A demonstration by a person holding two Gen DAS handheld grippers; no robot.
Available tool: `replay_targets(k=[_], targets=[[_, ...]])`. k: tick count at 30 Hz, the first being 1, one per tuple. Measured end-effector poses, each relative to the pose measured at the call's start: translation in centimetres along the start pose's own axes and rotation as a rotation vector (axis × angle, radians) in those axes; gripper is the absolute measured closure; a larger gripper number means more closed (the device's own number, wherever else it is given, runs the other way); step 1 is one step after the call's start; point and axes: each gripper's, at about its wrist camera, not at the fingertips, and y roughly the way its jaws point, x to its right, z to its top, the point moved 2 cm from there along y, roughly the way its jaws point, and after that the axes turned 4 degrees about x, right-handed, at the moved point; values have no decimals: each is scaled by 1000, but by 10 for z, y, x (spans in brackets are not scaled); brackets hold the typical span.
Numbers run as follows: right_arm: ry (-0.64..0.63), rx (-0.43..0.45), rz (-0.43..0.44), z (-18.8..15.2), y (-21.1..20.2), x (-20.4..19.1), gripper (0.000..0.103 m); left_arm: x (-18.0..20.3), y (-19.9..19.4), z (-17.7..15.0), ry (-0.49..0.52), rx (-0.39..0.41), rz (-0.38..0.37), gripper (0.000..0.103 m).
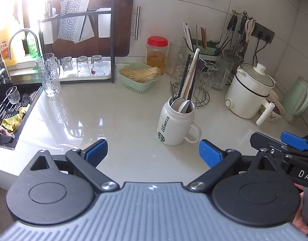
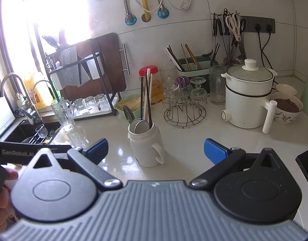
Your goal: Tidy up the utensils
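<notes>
A white Starbucks mug (image 1: 175, 124) stands on the white counter (image 1: 105, 112). It holds spoons, black chopsticks and a white utensil (image 1: 191, 74), all leaning right. It also shows in the right wrist view (image 2: 147, 146). A green utensil caddy (image 1: 206, 51) with chopsticks stands at the back wall, also in the right wrist view (image 2: 194, 65). My left gripper (image 1: 153, 152) is open and empty, just in front of the mug. My right gripper (image 2: 156, 150) is open and empty, with the mug between its fingers' line of sight. The right gripper's fingers (image 1: 292, 138) show at the left view's right edge.
A green basket of toothpicks (image 1: 139, 76), a red-lidded jar (image 1: 156, 54), a glass mug (image 1: 49, 74) and a glass rack (image 2: 184, 108) stand on the counter. A white electric pot (image 2: 248, 98) and bowls (image 2: 286, 108) are at right. The sink (image 1: 11, 104) is at left.
</notes>
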Motion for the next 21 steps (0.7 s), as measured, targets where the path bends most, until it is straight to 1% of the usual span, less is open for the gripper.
replay_targets(k=[14, 21], targets=[[-9, 7, -26, -1, -5, -3, 0, 3, -3, -4, 27, -1, -10, 3], [-12, 0, -26, -4, -8, -4, 0, 2, -6, -7, 23, 12, 2, 3]])
